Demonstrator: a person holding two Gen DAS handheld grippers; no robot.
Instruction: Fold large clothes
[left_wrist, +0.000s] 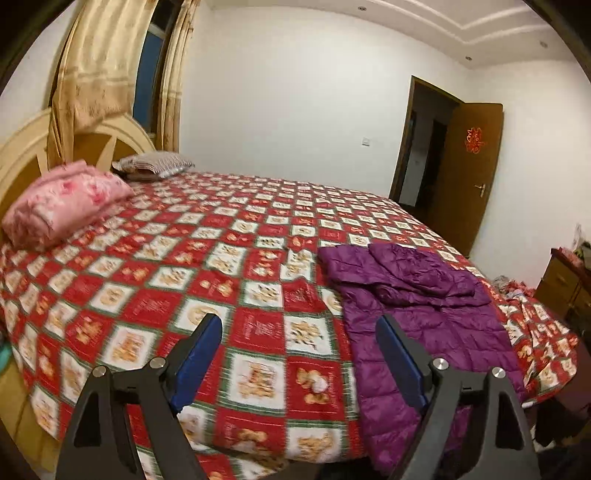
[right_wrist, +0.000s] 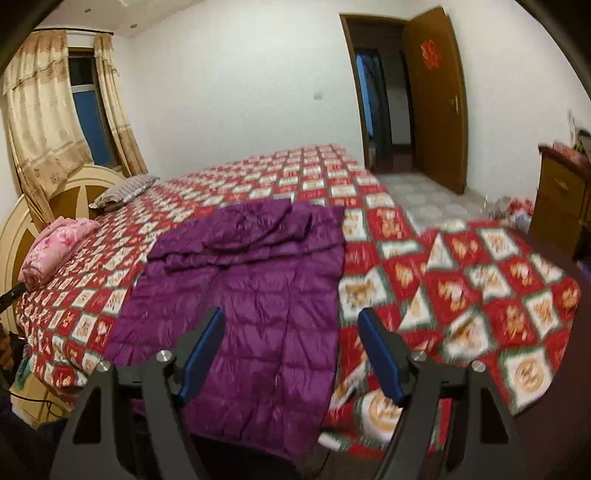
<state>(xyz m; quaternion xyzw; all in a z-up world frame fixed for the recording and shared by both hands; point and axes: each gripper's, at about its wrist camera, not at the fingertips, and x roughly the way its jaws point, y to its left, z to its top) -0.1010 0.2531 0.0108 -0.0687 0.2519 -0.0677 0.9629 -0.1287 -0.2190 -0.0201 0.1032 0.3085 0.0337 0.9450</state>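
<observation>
Left hand-held gripper (left_wrist: 299, 338) has its jaws wide apart, nothing between the blue pads (left_wrist: 199, 354). It hangs above the bedspread (left_wrist: 155, 280), with the purple jacket (left_wrist: 417, 302) off to its right side; the right pad overlaps the jacket's edge in view, and contact can't be confirmed. Right hand-held gripper (right_wrist: 291, 332) is also spread wide and empty, hovering over the jacket's lower half, not pinching any fabric.

The purple jacket (right_wrist: 251, 280) is a quilted puffer lying flat on the bedspread near the foot-side corner of the bed. Its upper part is bunched, with a sleeve folded across the body; its lower hem hangs over the bed's near edge.

Relative to the jacket:
- pink folded blanket (left_wrist: 62, 203) well apart, at the head end, against the headboard (left_wrist: 22, 155)
- striped pillow (left_wrist: 155, 166) further along the headboard, also well apart
- curtains (left_wrist: 96, 74) and window behind the headboard
- open brown door (right_wrist: 436, 99) beyond the far side of the bed, red decal on it
- wooden cabinet (right_wrist: 561, 195) off past the bed's foot corner, some clutter on the floor beside it

The bedspread is a red and white check and drapes over the corner next to the jacket. Both views are motion-blurred.
</observation>
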